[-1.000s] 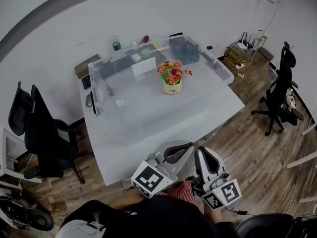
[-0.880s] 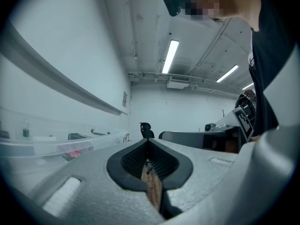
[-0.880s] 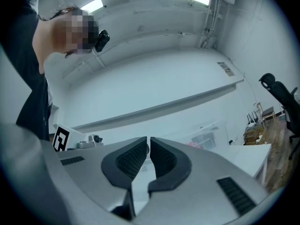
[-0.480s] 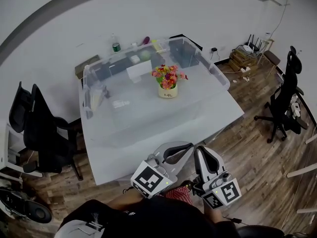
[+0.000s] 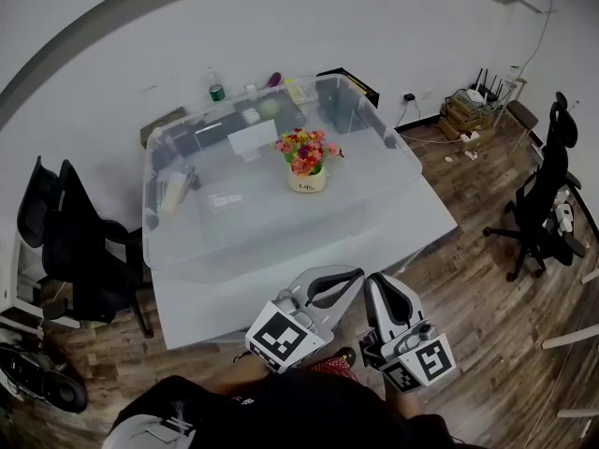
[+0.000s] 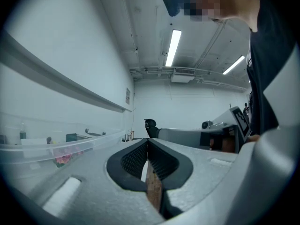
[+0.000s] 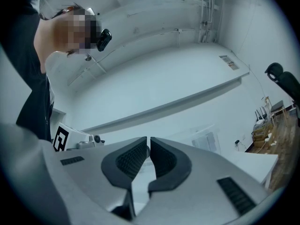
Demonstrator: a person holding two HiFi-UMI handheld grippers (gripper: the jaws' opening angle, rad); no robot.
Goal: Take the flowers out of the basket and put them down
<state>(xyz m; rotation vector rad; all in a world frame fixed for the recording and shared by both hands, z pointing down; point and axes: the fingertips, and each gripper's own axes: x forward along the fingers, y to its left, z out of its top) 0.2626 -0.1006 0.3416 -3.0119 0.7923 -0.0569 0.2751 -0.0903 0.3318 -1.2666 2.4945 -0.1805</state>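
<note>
- Left gripper: clenched on nothing. Its own view shows the pads pressed together with only floor showing in the slit below them.
- Right gripper: likewise clenched and empty, its pads all but touching.
- Both grippers are held side by side close to the person's body, off the near edge of the table and well apart from the work. Judgement: this is a carrying posture for the approach, and no reach has begun.
- Flowers: a mixed red, pink and yellow bunch standing in a small cream pot.
- The pot sits on the floor of a large clear bin, about midway between its side walls and somewhat nearer its far wall.
- The bin covers most of the table, leaving a bare strip along the near edge. Judgement: that strip is the likely set-down place.
- Orientation: the bunch stands upright, long axis vertical, blooms upward, the pot's flat base keeping it steady.
- Judgement: the bin's walls rule out a level approach, so the lift must come from above, with the jaws first opened.
</note>
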